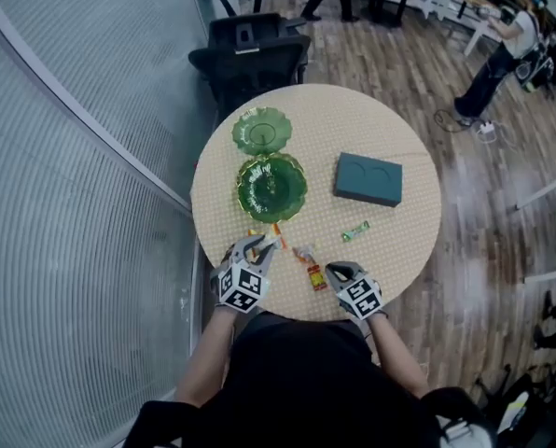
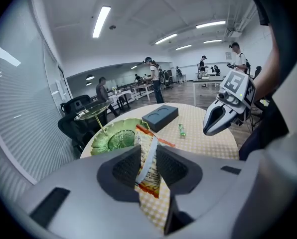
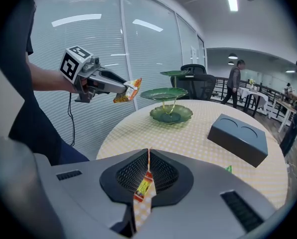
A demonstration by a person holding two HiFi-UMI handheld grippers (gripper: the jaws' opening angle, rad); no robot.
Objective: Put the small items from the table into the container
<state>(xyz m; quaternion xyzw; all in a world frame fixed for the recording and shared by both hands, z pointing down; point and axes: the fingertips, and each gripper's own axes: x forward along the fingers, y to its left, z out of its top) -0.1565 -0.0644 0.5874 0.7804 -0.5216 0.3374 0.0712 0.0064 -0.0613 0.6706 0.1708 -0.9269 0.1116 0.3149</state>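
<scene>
My left gripper (image 2: 148, 158) is shut on an orange and white snack packet (image 2: 149, 176), lifted off the table beside the green glass tiered dish (image 2: 119, 137). From the right gripper view, that packet (image 3: 127, 91) hangs from the left gripper (image 3: 101, 81) above the table's left edge. My right gripper (image 3: 148, 176) is shut on a small red and yellow sachet (image 3: 142, 187) near the front edge. In the head view, the left gripper (image 1: 264, 243) is just in front of the dish's lower bowl (image 1: 271, 187), and the right gripper (image 1: 334, 271) is beside the sachet (image 1: 314, 274).
A dark teal box (image 1: 368, 177) with two round dents lies right of the dish. A green wrapped candy (image 1: 355, 231) lies in front of it on the round checked table (image 1: 409, 241). A black office chair (image 1: 252, 54) stands behind the table; people move about far behind.
</scene>
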